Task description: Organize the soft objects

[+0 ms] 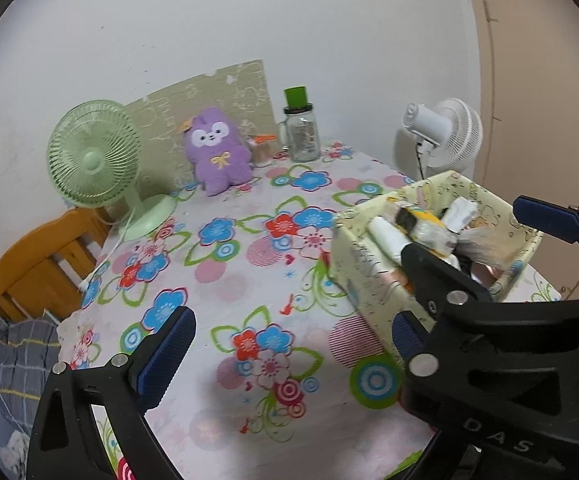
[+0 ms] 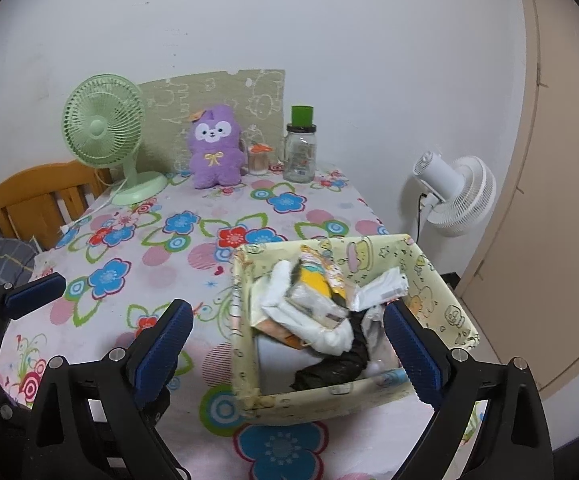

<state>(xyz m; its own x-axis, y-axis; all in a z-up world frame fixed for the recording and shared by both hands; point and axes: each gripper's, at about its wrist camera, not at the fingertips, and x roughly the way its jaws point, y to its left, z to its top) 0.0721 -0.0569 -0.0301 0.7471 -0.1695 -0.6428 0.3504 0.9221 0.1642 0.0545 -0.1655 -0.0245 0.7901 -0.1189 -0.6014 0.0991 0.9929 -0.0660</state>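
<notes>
Purple plush [image 2: 213,148] sits far beyond the empty, spread right claw [image 2: 289,354].

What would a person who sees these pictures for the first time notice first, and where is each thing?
The eye falls first on the purple plush toy sitting upright at the far end of the flowered tablecloth, between the green fan and a glass jar with a green lid. Nearer, the pale yellow box stuffed with soft packets and bags stands in front of the open right gripper; the left gripper is open too.
</notes>
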